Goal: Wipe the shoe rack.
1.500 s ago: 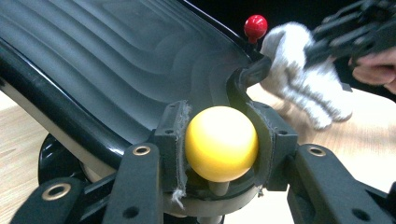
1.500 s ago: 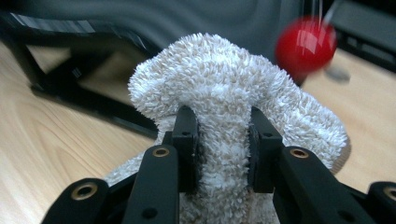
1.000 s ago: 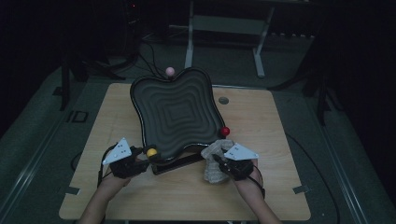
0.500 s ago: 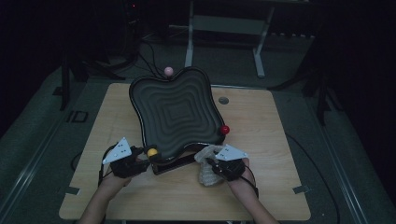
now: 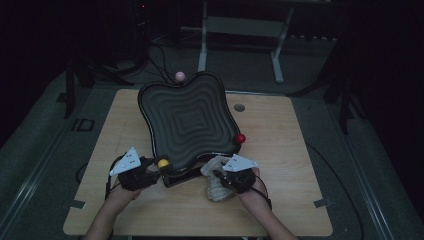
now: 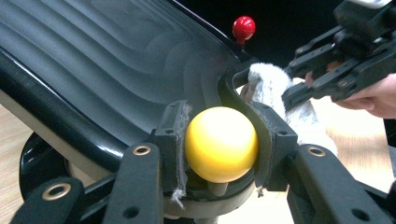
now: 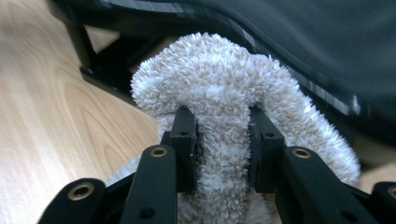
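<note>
Bench: a pale wooden bench (image 5: pixel 280 150) in a dark room, with both of the person's forearms coming in from the near edge.
Tray: a black wavy-edged tray (image 5: pixel 187 122) with ridged rings across its face, sitting tilted on a dark base at the middle of the bench; its near rim reaches down between the two grippers.
Yellow knob: a yellow ball (image 6: pixel 221 143) on a short stem at the tray's near left corner, and it is right in the grip of the left gripper.
Left gripper: the left gripper (image 6: pixel 224 144) has its jaws clamped on the yellow ball, one pad on each side, tight against the tray rim; from the high view it sits at the near left of the tray (image 5: pixel 150 170).
Red knob: a red ball (image 5: pixel 240 138) stands on the tray's right edge, well apart from both grippers.
Pink knob: a pink ball (image 5: pixel 180 76) shows at the tray's far rim.
Cloth: a fluffy white cloth (image 7: pixel 219 116) bunched up just beside the tray's near right corner, resting on the bench.
Right gripper: the right gripper (image 7: pixel 223 140) has its jaws pinched on a fold of the white cloth, the pile bulging out above the pads; the tray's dark underside looms just beyond it.
Grommet: a small round grey disc (image 5: pixel 239 107) is set in the bench to the right of the tray.
</note>
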